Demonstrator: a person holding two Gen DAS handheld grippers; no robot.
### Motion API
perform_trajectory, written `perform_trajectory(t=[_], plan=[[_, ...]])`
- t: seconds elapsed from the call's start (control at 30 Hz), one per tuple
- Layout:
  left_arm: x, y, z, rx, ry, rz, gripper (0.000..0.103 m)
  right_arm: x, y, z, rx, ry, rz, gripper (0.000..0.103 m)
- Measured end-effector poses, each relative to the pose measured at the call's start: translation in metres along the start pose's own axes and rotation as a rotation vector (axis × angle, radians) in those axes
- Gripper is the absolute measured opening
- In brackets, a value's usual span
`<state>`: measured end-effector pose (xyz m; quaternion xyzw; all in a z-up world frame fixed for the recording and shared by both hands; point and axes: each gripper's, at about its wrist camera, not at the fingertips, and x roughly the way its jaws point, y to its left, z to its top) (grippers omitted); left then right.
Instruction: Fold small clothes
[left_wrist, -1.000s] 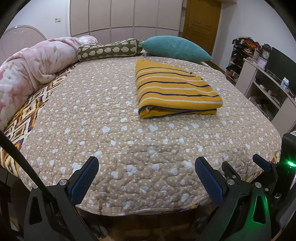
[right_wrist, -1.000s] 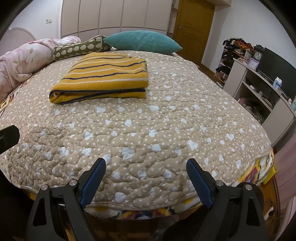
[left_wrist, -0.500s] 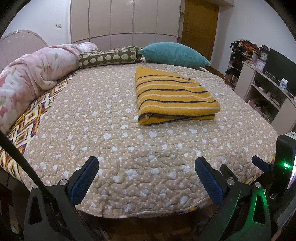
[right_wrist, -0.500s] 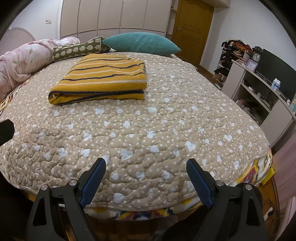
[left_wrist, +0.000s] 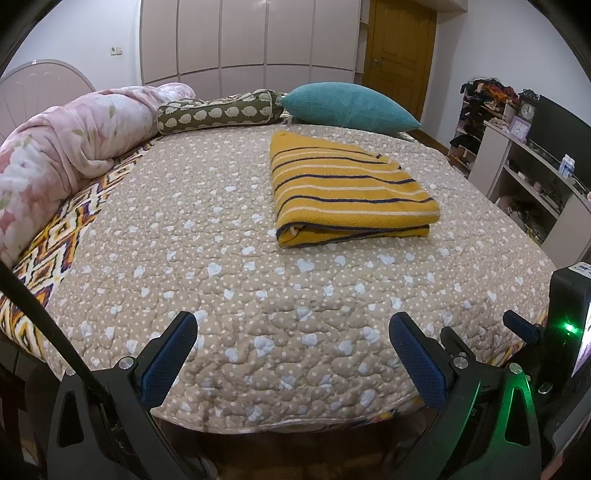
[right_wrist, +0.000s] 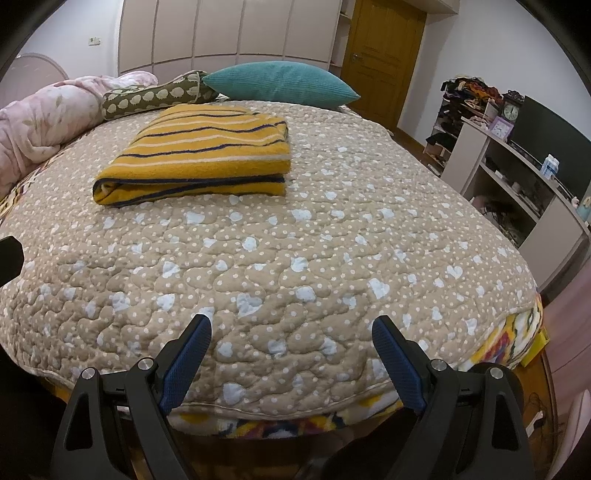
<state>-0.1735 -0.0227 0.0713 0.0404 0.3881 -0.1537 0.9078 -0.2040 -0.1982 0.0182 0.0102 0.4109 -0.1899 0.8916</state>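
Folded striped garment on the bed, both grippers held apart and empty at the near edge.

The yellow garment (left_wrist: 351, 192) with dark and pale stripes lies folded flat on the tan dotted quilt (left_wrist: 240, 288), right of centre in the upper half of the left wrist frame and upper left in the right wrist frame (right_wrist: 199, 158). Behind it sit a teal pillow (left_wrist: 351, 107) and an olive patterned bolster (left_wrist: 218, 114); a pink floral duvet (left_wrist: 70, 147) is bunched at the upper left. The left gripper (left_wrist: 293, 354) and the right gripper (right_wrist: 291, 350) hover at the bottom of their frames, fingers spread wide, apparently clear of the quilt. White shelving (right_wrist: 517, 184) stands at the right.
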Motion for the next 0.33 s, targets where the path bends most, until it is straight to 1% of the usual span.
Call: perform_trajectory(t=[0.33], plan=[[0.0047,0.0046,-0.002,-0.016,0.015,0.007,0.103,0.0042,0.0022,-0.002,-0.008,0.014,0.009,0.092]])
